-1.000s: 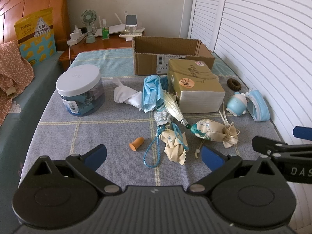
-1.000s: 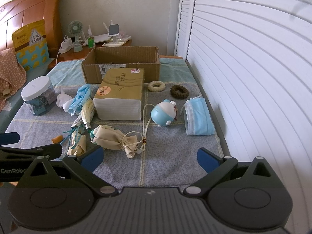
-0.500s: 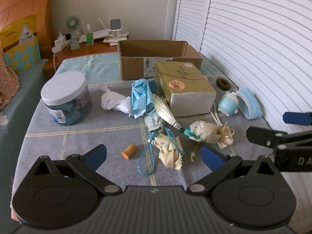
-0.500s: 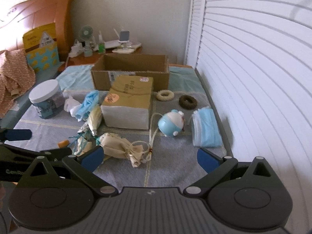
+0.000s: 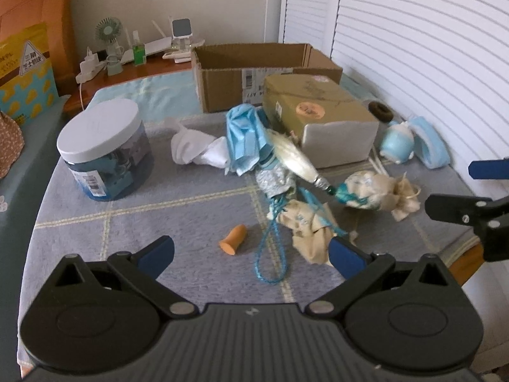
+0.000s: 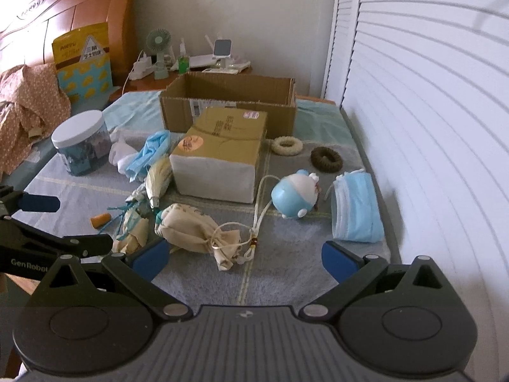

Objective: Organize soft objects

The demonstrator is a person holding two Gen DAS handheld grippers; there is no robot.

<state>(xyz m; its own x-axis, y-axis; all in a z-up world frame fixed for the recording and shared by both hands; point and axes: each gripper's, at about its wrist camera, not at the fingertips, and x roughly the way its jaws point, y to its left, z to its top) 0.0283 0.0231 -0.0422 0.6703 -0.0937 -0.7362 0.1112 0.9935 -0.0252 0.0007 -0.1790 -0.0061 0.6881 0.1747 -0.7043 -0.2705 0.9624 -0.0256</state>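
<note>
Soft things lie scattered on the grey cloth-covered table [image 5: 178, 210]: a cream drawstring pouch [image 6: 187, 227] [image 5: 375, 191], a crumpled cream pouch [image 5: 310, 226], blue face masks [image 5: 246, 137] [image 6: 356, 207], white cloth [image 5: 197, 149], a tassel [image 5: 294, 160], a blue plush toy [image 6: 294, 195], a cream ring [image 6: 287, 145] and a brown ring [image 6: 326, 159]. An open cardboard box [image 6: 229, 102] stands at the back. My left gripper [image 5: 251, 253] is open and empty above the near table, over an orange earplug [image 5: 233, 238]. My right gripper [image 6: 243, 256] is open and empty, just short of the drawstring pouch.
A wrapped tissue pack [image 6: 222, 156] sits in front of the box. A white-lidded jar [image 5: 103, 149] stands at the left. White shutters [image 6: 429, 127] run along the right edge. A nightstand with a fan [image 6: 157, 47] and a bed headboard lie behind.
Both grippers have shifted: the left view has swung left and nearer the table, the right view has risen slightly and turned. Both stay open. No object has moved.
</note>
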